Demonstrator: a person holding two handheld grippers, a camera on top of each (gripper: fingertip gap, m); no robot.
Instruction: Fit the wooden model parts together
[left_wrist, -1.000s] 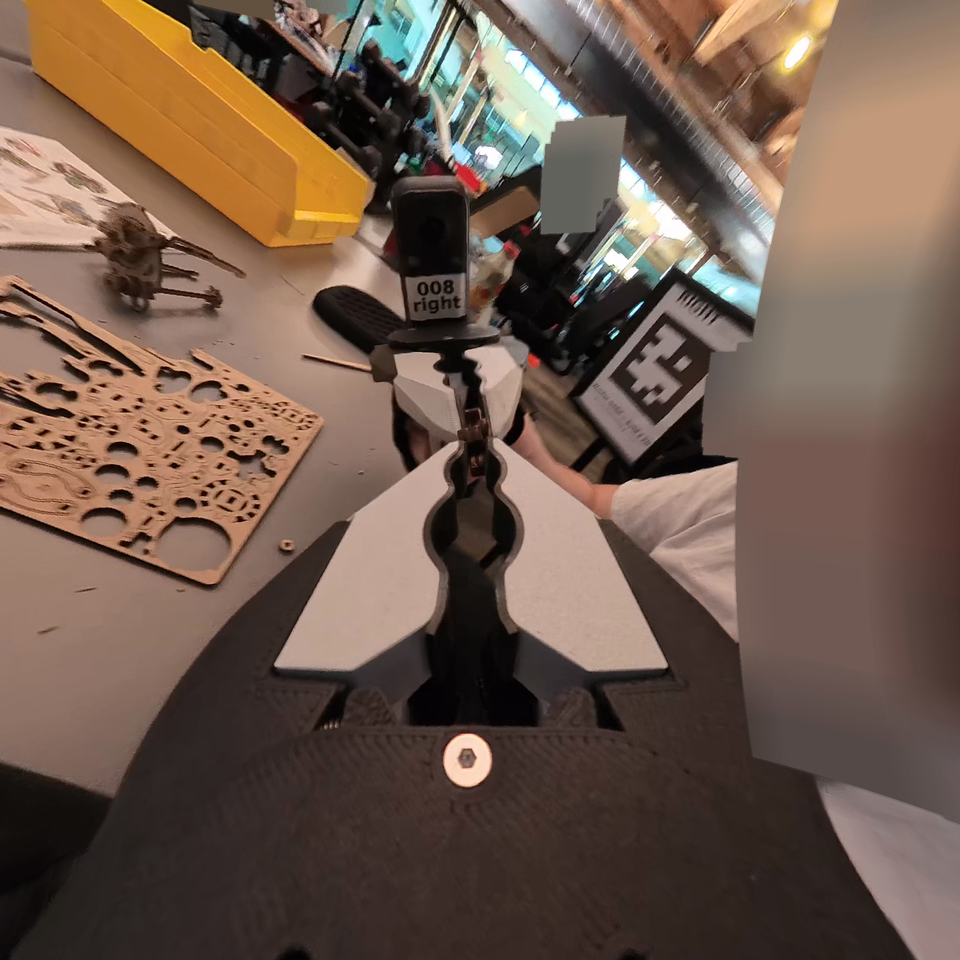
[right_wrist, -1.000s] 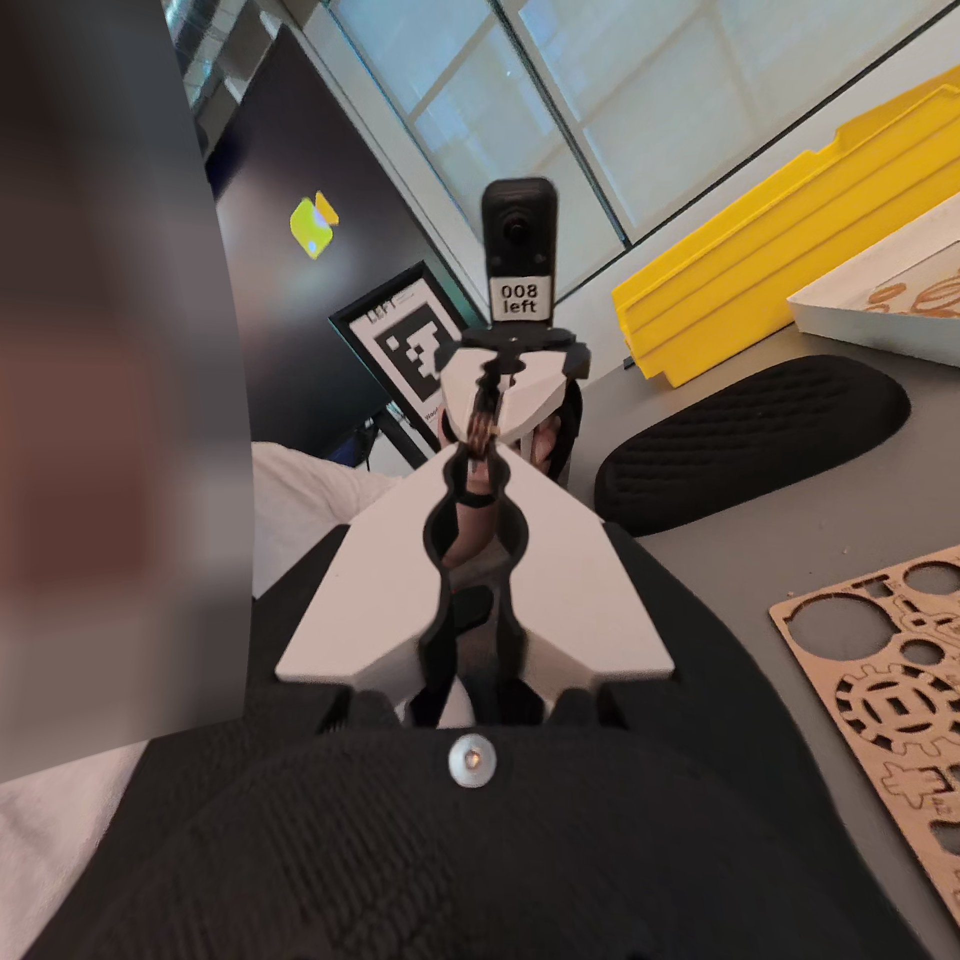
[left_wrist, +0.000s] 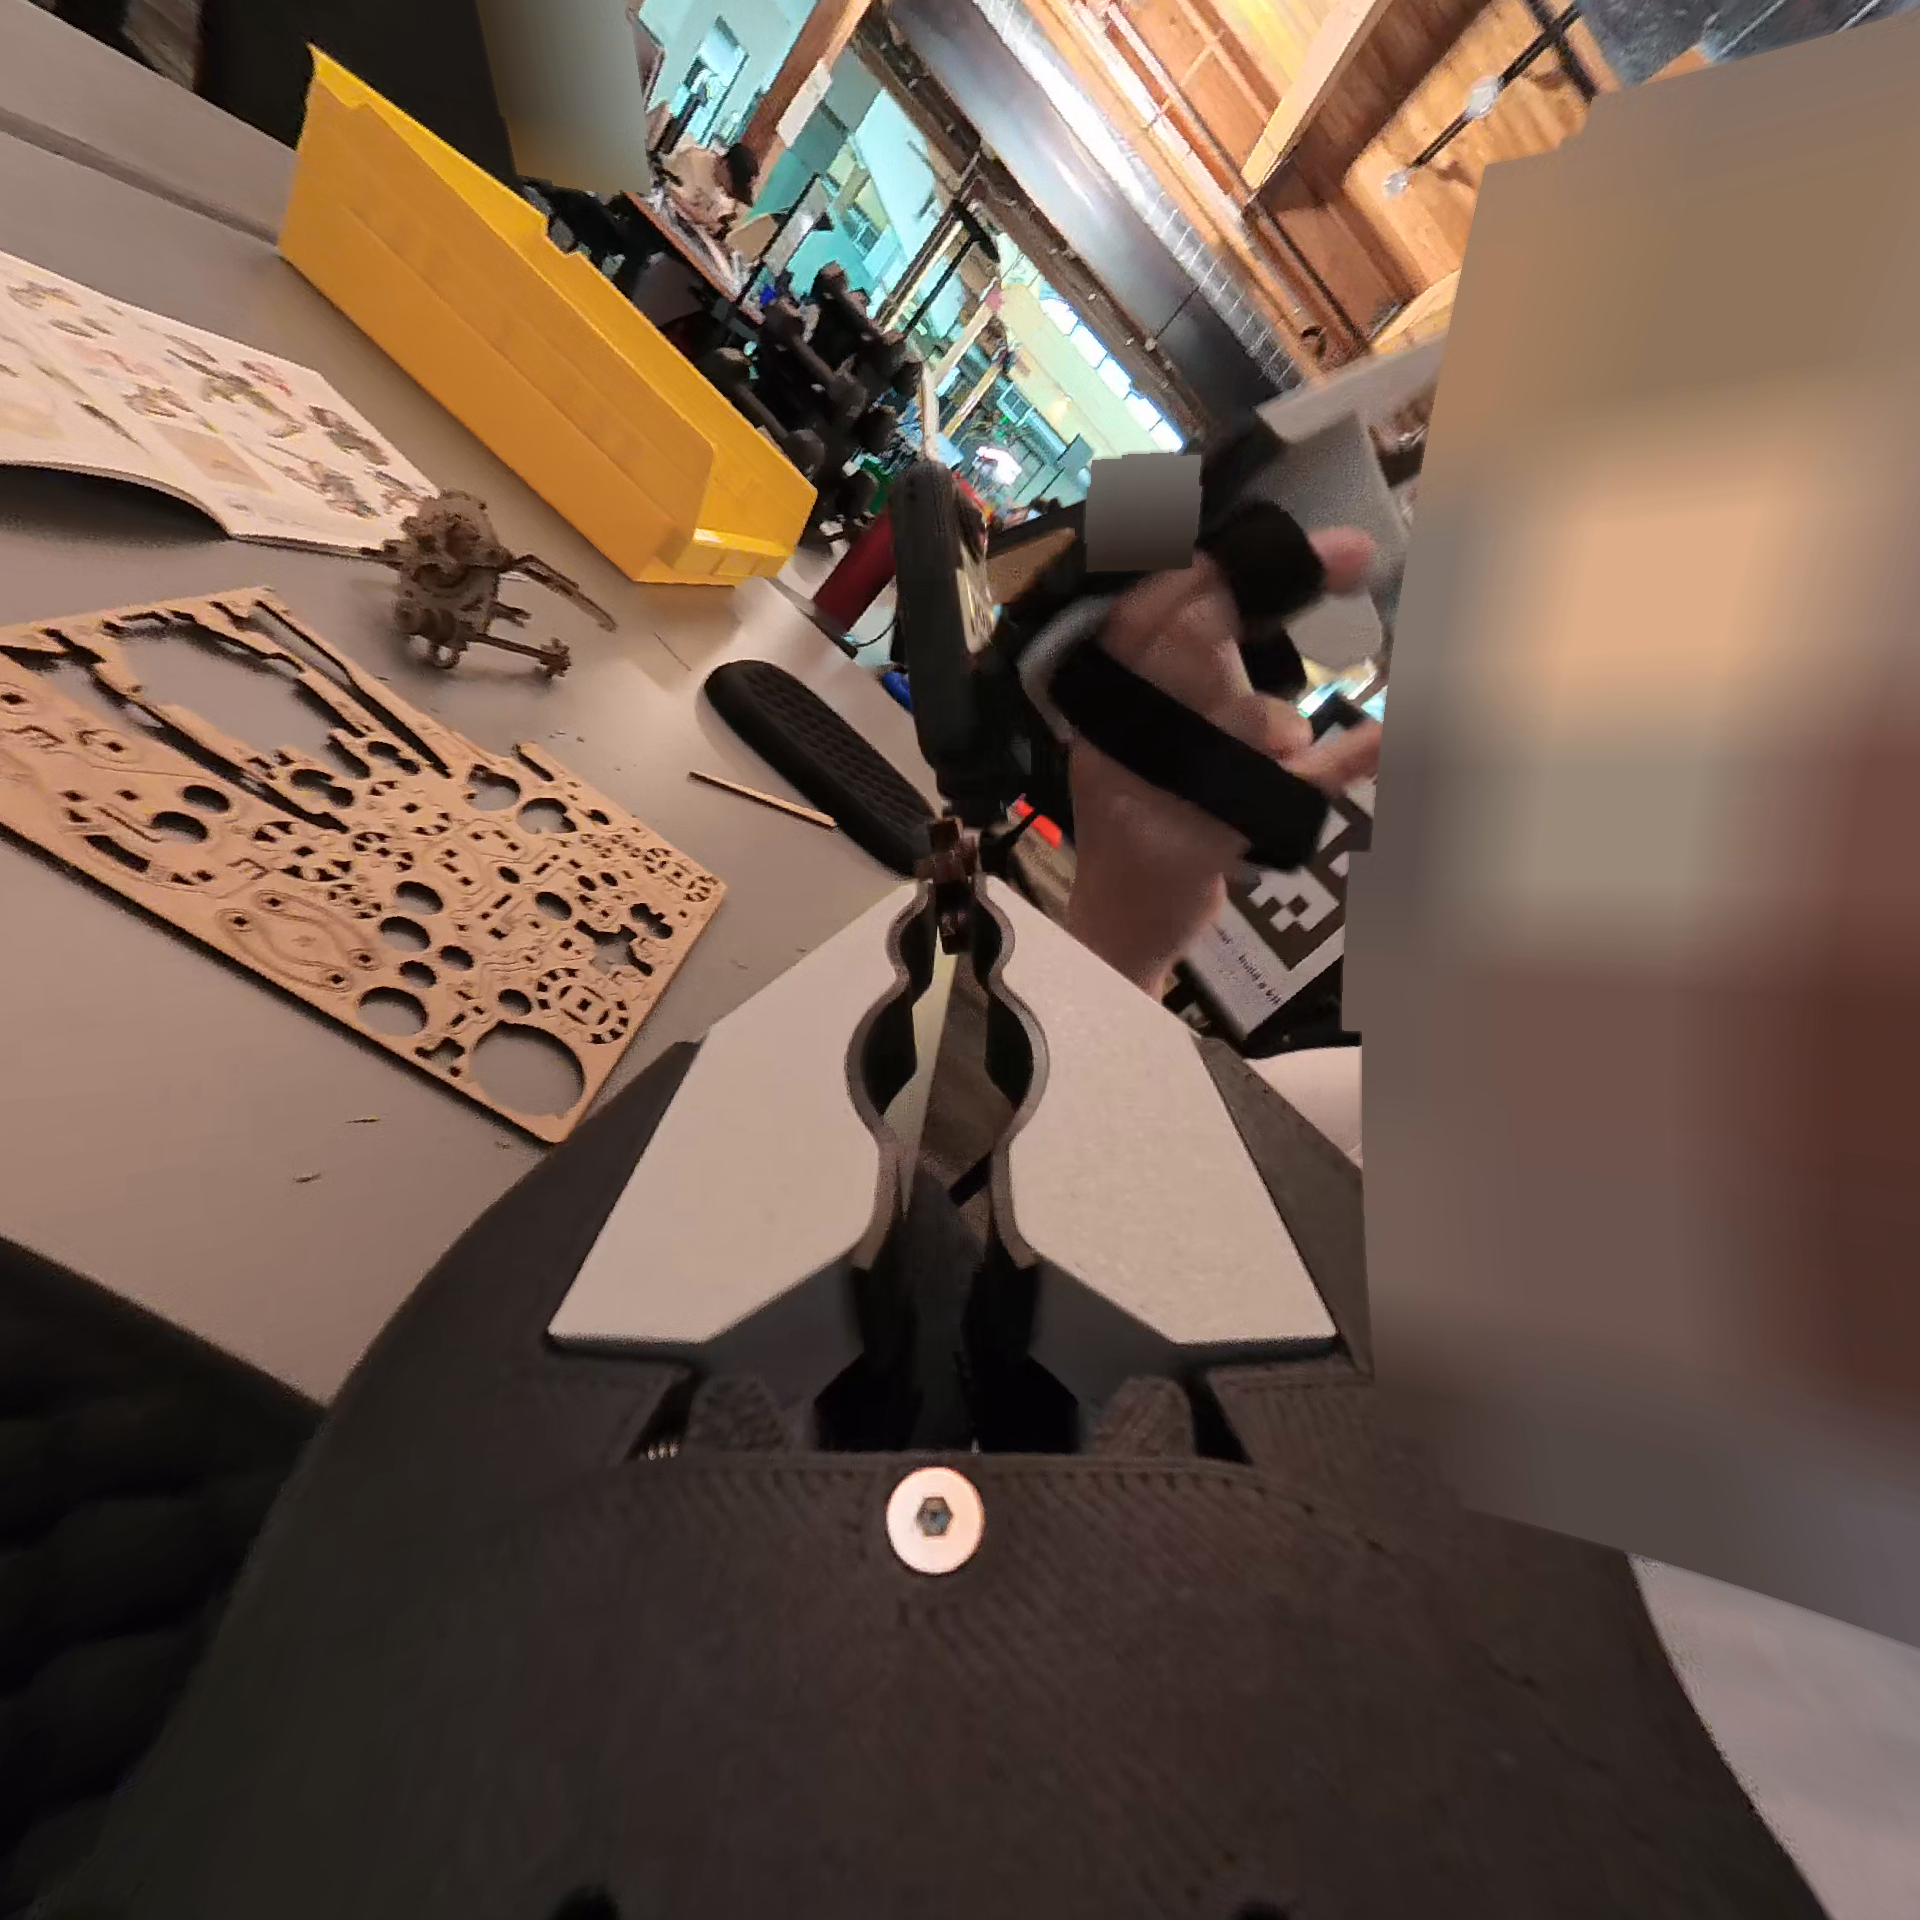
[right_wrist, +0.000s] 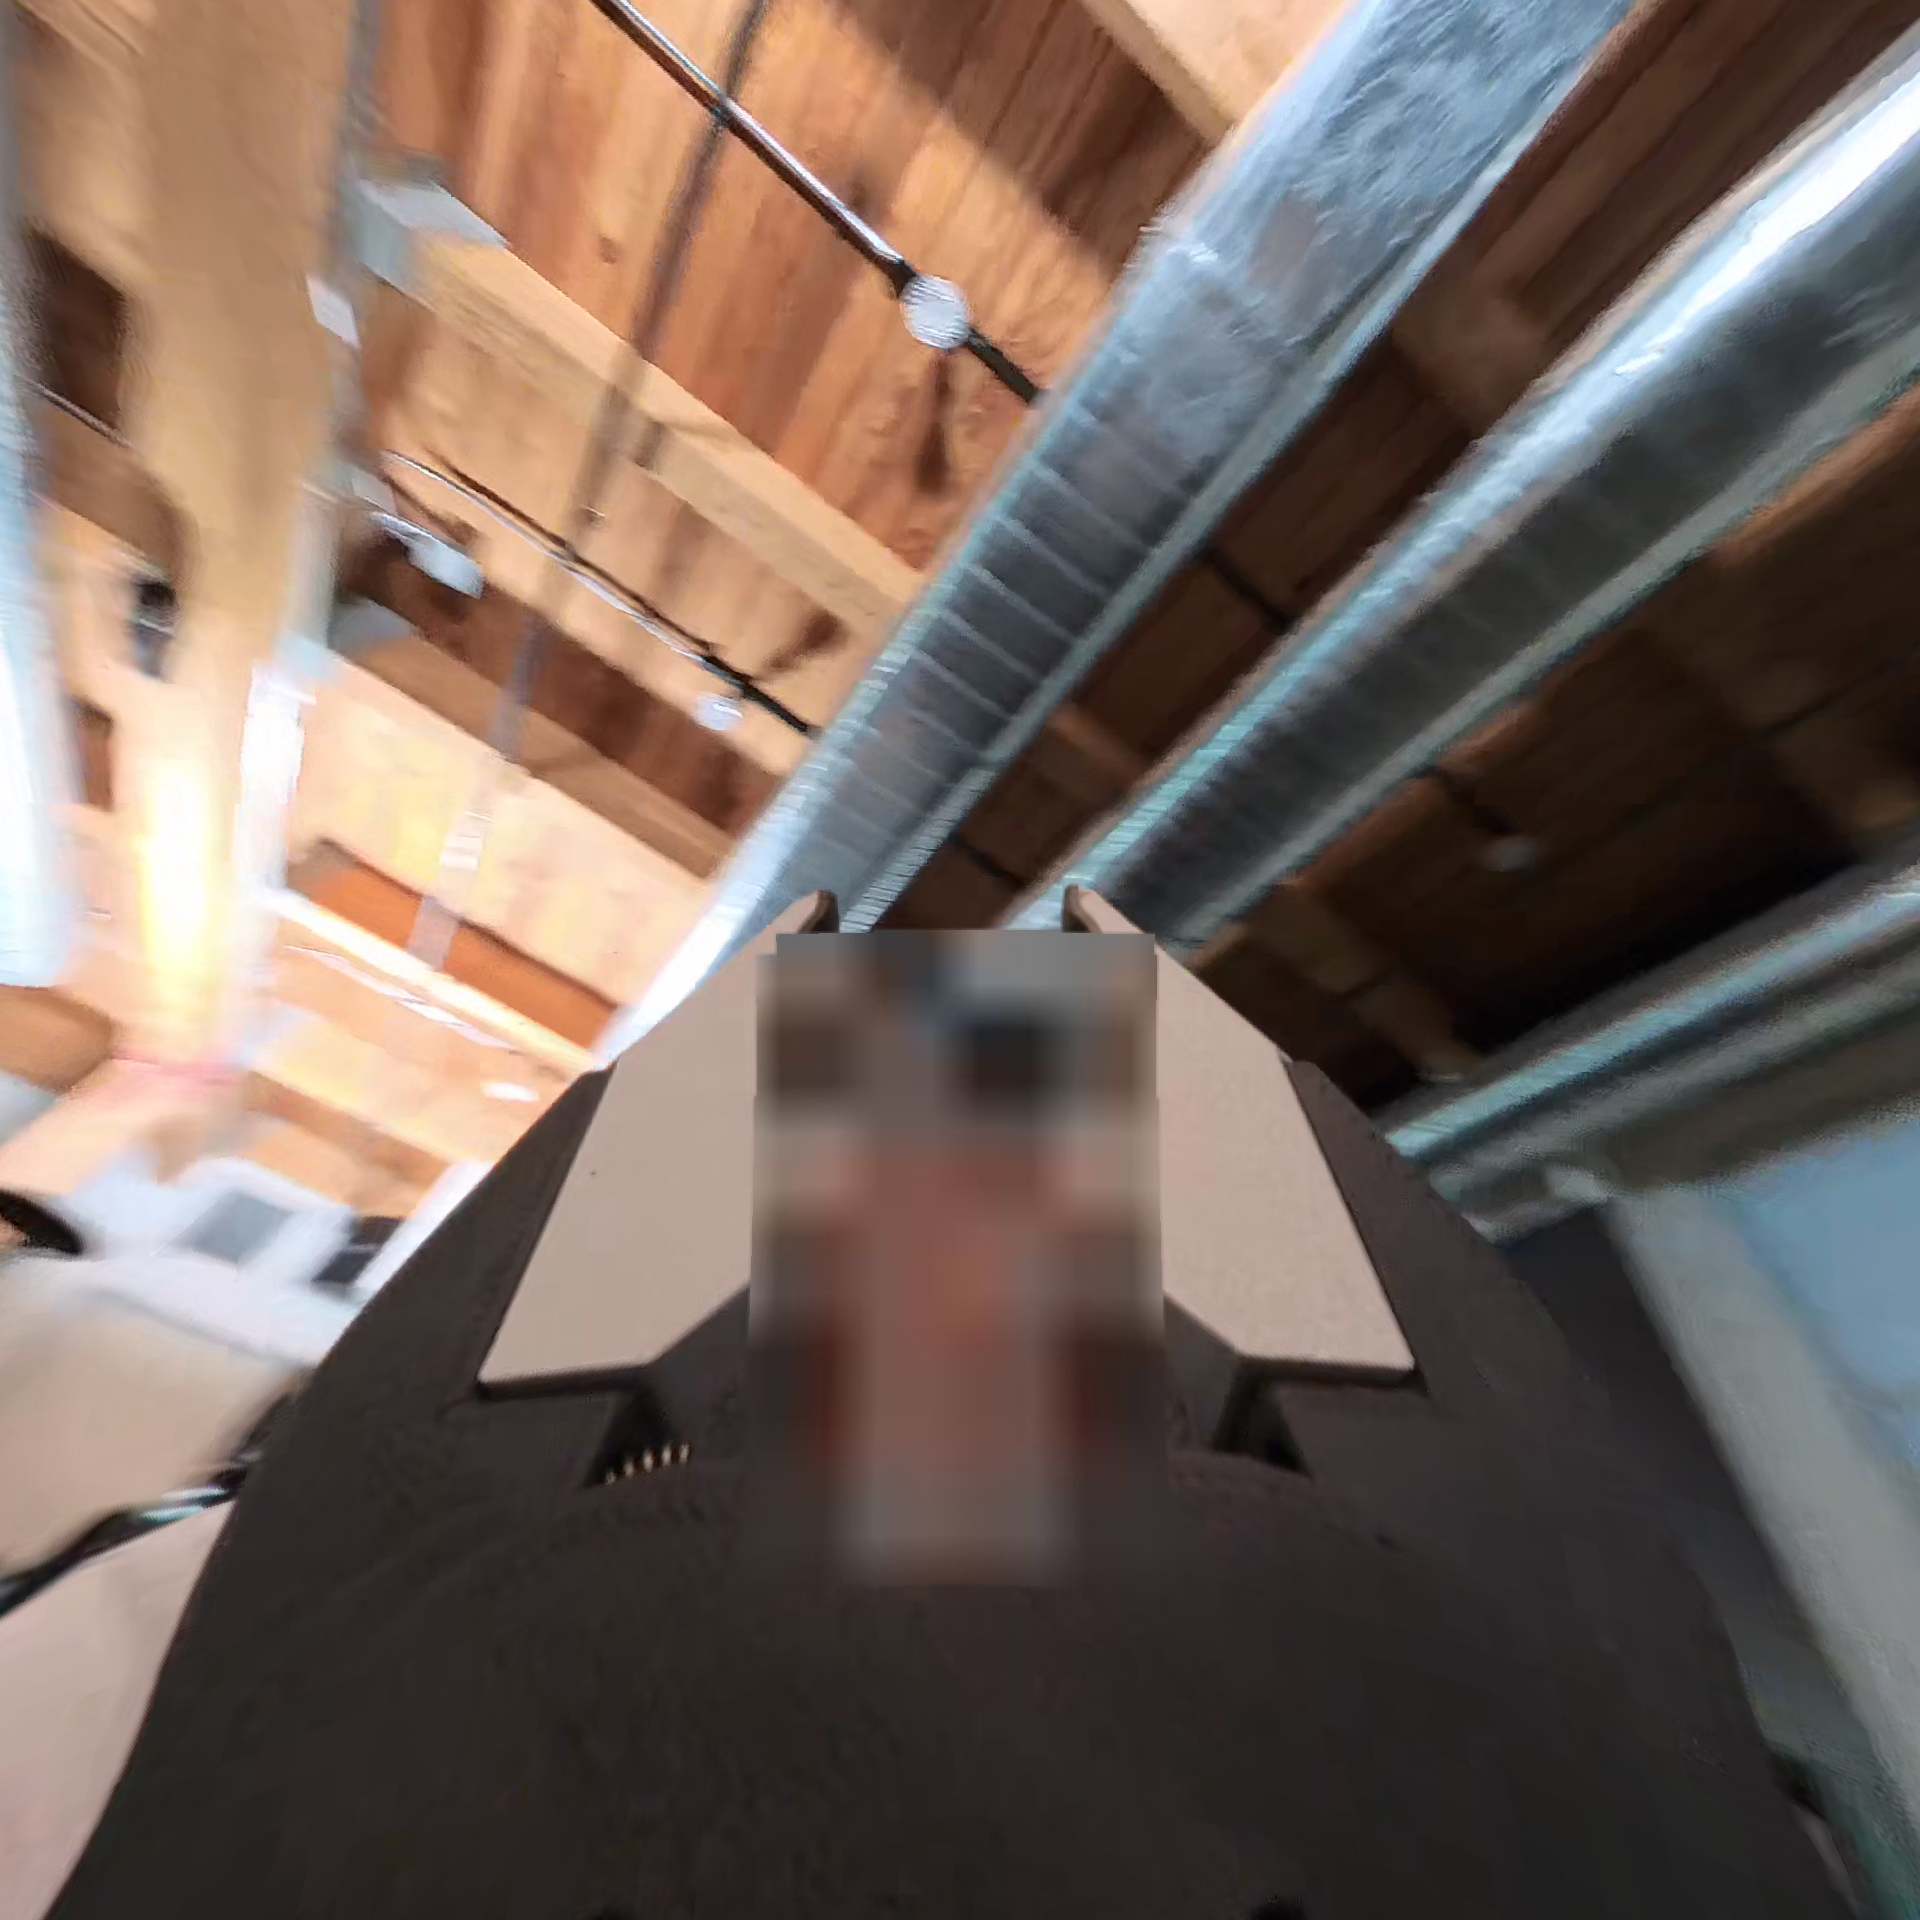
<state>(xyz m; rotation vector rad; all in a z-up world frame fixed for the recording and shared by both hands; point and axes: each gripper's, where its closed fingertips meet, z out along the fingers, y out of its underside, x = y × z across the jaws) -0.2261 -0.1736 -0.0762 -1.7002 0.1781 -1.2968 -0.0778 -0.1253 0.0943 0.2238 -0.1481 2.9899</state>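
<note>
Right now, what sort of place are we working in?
Probably a workshop or maker space in a converted industrial building. A grey worktable holds a laser-cut wooden parts sheet and a yellow storage bin, and overhead are bare timber joists and metal ducting.

1. The left gripper (left_wrist: 951, 902) is held level above the table edge, its two pale fingers (left_wrist: 790, 1091) drawn together at the tips.
2. A small dark wooden piece (left_wrist: 948, 868) is pinched between those tips.
3. The right gripper (right_wrist: 951, 914) is tipped up toward the ceiling, its fingertips set well apart.
4. Beyond the left gripper's tips, the right gripper's handle is gripped by a hand (left_wrist: 1184, 727).
</note>
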